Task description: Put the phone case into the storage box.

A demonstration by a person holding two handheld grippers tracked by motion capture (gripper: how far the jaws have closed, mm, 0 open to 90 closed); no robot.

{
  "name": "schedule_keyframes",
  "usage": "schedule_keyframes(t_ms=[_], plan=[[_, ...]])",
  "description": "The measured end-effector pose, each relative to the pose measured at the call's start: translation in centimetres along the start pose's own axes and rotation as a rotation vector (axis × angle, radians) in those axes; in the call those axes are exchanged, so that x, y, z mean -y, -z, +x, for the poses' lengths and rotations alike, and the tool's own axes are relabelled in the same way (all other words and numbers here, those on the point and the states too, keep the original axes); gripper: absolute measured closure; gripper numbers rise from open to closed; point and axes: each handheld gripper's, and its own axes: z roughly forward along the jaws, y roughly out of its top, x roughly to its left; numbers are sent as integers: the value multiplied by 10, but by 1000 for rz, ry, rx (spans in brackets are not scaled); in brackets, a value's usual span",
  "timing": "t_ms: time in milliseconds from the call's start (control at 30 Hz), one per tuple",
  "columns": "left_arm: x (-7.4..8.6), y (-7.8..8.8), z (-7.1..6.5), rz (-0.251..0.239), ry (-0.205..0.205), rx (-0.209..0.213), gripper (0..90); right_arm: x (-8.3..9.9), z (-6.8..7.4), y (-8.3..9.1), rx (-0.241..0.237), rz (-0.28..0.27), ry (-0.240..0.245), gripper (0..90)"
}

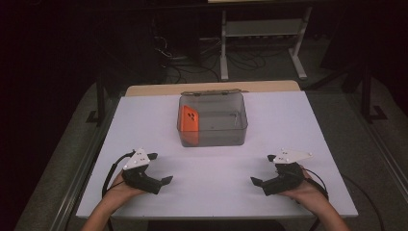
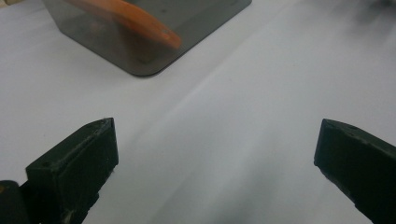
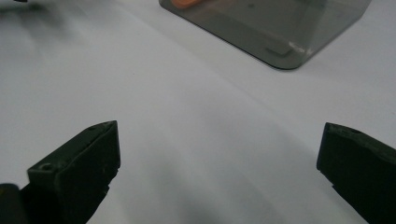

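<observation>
Left tongs (image 1: 161, 168) spread, near left on white bench (image 1: 144, 115) | right tongs (image 1: 261, 169) spread, near right | clear grey plastic box (image 1: 212, 119) far centre between them, apart | flat orange phone (image 1: 189, 119) leaning inside, left wall

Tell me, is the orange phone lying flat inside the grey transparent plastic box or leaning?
Leaning. The orange phone stands tilted against the left wall of the grey transparent plastic box; the left gripper view shows it slanting too.

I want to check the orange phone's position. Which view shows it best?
The high view: the orange phone appears whole, leaning against the left wall of the grey box. The left gripper view shows part of it, blurred, through the box wall. The right gripper view catches an orange sliver at the top edge.
</observation>
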Motion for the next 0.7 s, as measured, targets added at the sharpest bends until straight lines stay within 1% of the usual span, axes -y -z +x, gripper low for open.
schedule_keyframes(t_ms=[100, 333, 700], plan=[[0, 0, 0, -4, 0, 7, 0, 0, 0, 0, -1, 1, 1, 0], [-1, 0, 1, 7, 1, 14, 0, 0, 0, 0, -1, 1, 1, 0], [-2, 1, 3, 4, 5, 8, 0, 0, 0, 0, 0, -5, 0, 0]])
